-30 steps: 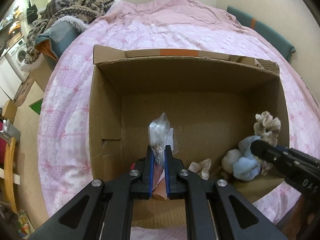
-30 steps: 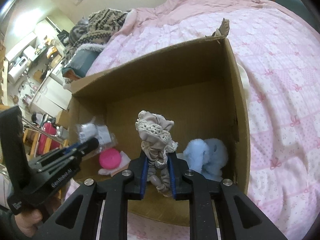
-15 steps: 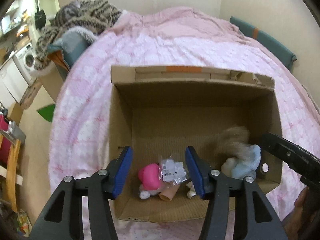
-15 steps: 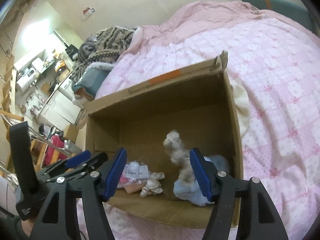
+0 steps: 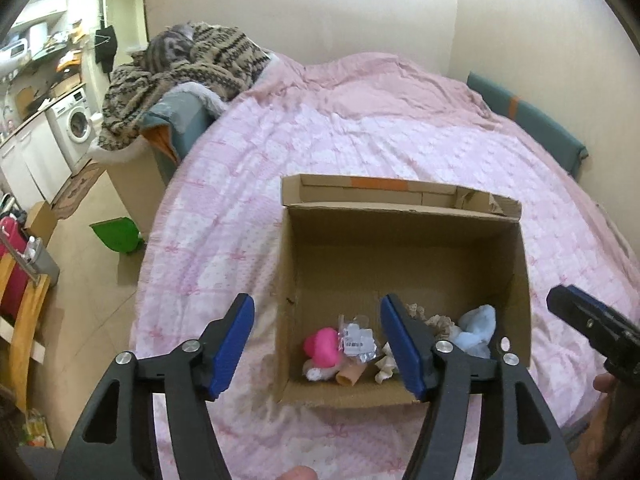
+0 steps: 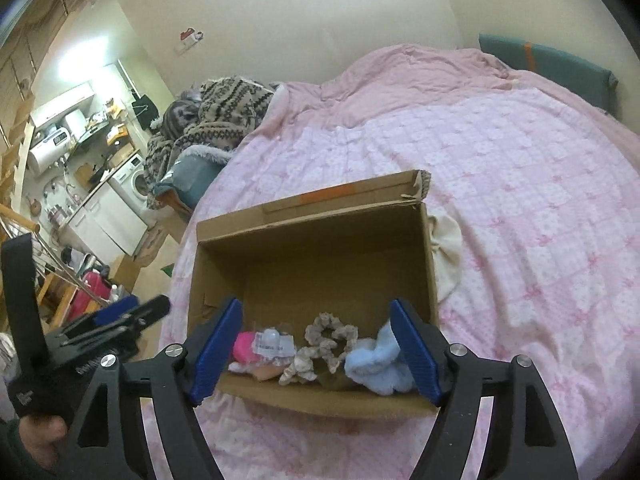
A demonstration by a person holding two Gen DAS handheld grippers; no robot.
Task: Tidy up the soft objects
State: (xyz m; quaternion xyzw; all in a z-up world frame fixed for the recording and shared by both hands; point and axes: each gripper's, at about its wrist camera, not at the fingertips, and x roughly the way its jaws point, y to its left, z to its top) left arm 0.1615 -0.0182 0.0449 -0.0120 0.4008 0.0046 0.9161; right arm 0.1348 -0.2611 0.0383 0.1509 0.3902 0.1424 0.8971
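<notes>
Both grippers, left gripper and right gripper, hover over the near edge of the cardboard box with fingers spread wide apart, holding nothing. Best move, I'd guess: keep clear of the walls. Inside, along the near wall, sit the pink toy, plastic packet, beige scrunchie and blue plush. Box's long axis runs left-right across the bed, opening facing up.
</notes>
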